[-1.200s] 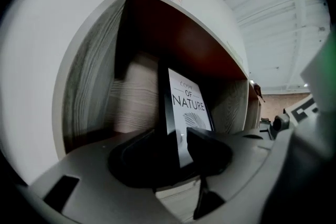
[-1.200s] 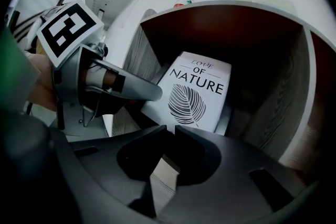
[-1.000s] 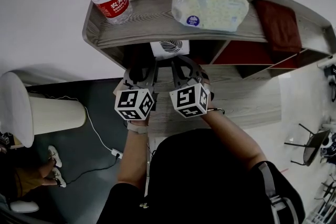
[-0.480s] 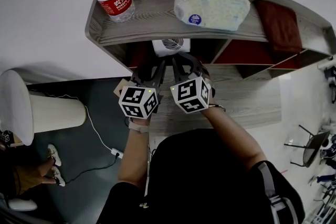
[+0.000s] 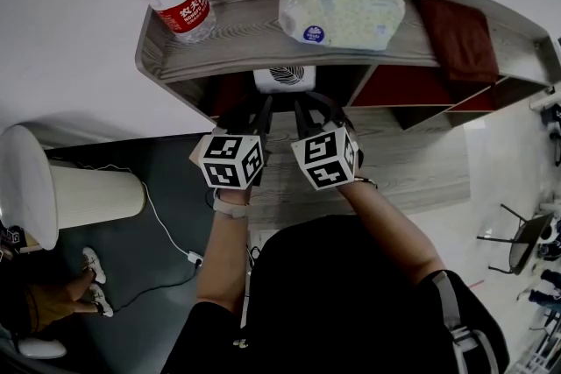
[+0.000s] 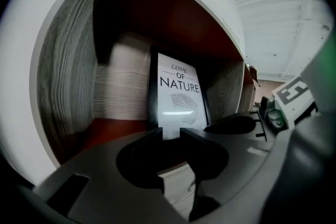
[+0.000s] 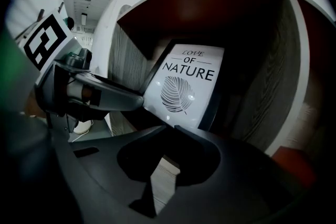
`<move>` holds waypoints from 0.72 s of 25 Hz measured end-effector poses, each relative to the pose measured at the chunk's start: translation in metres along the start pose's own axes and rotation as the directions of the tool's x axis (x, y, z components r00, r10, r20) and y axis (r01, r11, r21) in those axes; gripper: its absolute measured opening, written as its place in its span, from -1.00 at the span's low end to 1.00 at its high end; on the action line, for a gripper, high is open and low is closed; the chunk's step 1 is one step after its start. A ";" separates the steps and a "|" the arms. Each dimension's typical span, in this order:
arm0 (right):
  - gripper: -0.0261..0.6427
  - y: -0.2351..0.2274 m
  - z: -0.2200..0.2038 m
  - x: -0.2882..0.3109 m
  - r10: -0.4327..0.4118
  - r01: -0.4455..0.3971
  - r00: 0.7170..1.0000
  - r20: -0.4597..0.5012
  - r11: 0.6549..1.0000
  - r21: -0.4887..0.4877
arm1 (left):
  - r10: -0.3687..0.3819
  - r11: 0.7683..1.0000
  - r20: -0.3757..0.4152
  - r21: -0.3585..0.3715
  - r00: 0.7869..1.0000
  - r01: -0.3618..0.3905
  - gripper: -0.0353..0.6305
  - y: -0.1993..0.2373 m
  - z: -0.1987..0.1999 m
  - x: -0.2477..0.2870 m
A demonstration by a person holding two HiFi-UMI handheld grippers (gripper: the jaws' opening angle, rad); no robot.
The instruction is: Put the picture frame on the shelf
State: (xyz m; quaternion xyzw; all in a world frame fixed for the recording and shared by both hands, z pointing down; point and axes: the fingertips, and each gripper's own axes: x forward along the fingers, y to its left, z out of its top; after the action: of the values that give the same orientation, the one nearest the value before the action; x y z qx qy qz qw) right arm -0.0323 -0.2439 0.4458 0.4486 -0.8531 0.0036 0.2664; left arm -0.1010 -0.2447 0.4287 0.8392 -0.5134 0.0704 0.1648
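Grey wood-grain shelf [image 5: 254, 35] is standing against the white wall, carrying a tissue pack [image 5: 340, 6] on its top board. Picture frame [image 6: 177, 94] is standing upright in the shelf's compartment just under that board, print facing outward (leaf motif, "Love of Nature"). Left gripper [image 6: 171, 132] is pointing into this compartment, its jaws partly apart after just closing in; the frame is showing beyond the gap, unpinched. Right gripper [image 7: 168, 127] is keeping its jaws nearly together there, nothing seen between.
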 end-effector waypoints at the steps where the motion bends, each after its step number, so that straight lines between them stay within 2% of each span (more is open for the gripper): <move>1: -0.83 -0.002 -0.001 0.000 -0.004 0.004 1.000 -0.006 1.000 0.003 | 0.001 1.000 0.000 -0.001 1.000 -0.001 -0.57 0.000 0.000 0.000; 9: -0.85 -0.008 0.001 0.009 -0.027 0.026 0.999 -0.046 0.999 -0.025 | 0.026 1.000 -0.060 0.008 0.998 -0.025 -0.57 0.005 0.002 0.010; 18: -0.87 -0.009 0.001 0.012 -0.025 0.022 0.996 -0.083 0.999 -0.043 | 0.060 0.998 -0.091 0.001 0.994 -0.060 -0.64 0.009 0.002 0.013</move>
State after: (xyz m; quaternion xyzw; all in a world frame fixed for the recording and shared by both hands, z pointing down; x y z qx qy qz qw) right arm -0.0314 -0.2588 0.4486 0.4523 -0.8359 0.0012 0.3110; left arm -0.1027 -0.2601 0.4328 0.8193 -0.5304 0.1130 0.1863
